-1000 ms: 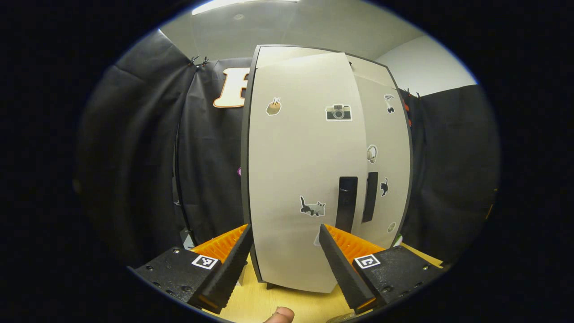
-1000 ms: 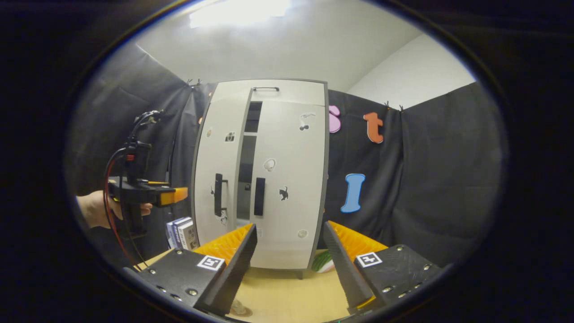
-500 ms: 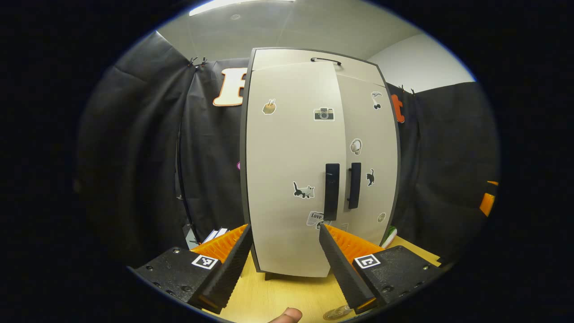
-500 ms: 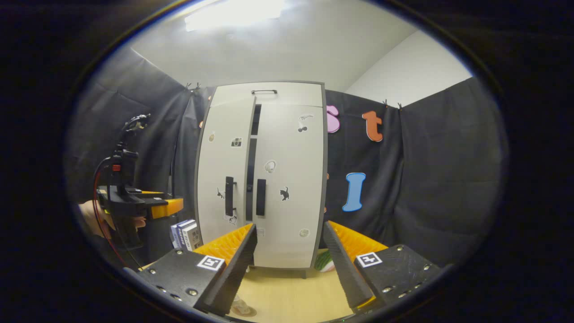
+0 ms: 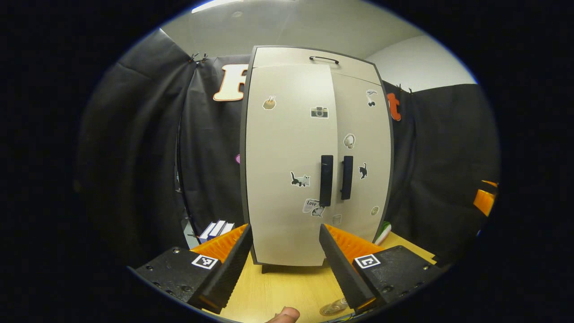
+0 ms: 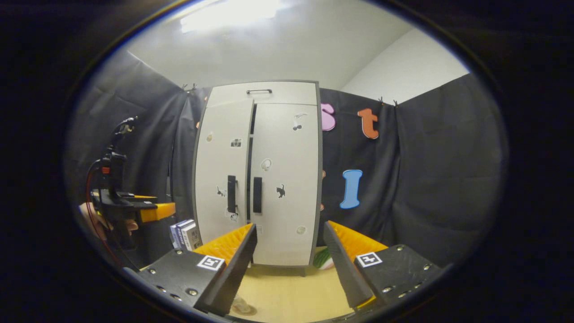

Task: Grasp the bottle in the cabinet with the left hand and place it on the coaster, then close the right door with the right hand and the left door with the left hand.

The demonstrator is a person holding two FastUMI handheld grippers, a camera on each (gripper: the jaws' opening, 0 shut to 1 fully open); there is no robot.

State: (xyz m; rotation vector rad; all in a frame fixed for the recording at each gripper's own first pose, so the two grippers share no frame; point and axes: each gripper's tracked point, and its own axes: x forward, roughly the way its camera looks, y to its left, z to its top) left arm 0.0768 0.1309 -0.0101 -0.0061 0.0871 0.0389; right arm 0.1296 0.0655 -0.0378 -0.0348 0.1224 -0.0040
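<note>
The pale cabinet point(image 5: 291, 148) stands on the wooden table, both doors drawn in and their two dark handles point(image 5: 326, 179) side by side. In the right gripper view a thin dark slit shows between the cabinet's point(image 6: 278, 148) doors. My left gripper point(image 5: 284, 229) is open with nothing in it, a short way back from the left door. It shows at the left point(image 6: 134, 208), held by a hand. My right gripper point(image 6: 289, 226) is open too, farther back from the cabinet. A clear glassy object point(image 5: 332, 307) point(image 6: 242, 307), partly hidden, sits low on the table near the fingers.
Small boxes point(image 6: 184, 233) point(image 5: 217, 229) stand left of the cabinet. A green-and-white object point(image 6: 323, 259) point(image 5: 384, 232) lies at its right foot. The yellow tabletop point(image 5: 287, 287) runs toward me. A thumb tip point(image 5: 282, 315) shows at the bottom edge.
The left door has swung in from ajar to nearly flush with the right door. My left gripper has drawn back from the cabinet. The right gripper has barely moved.
</note>
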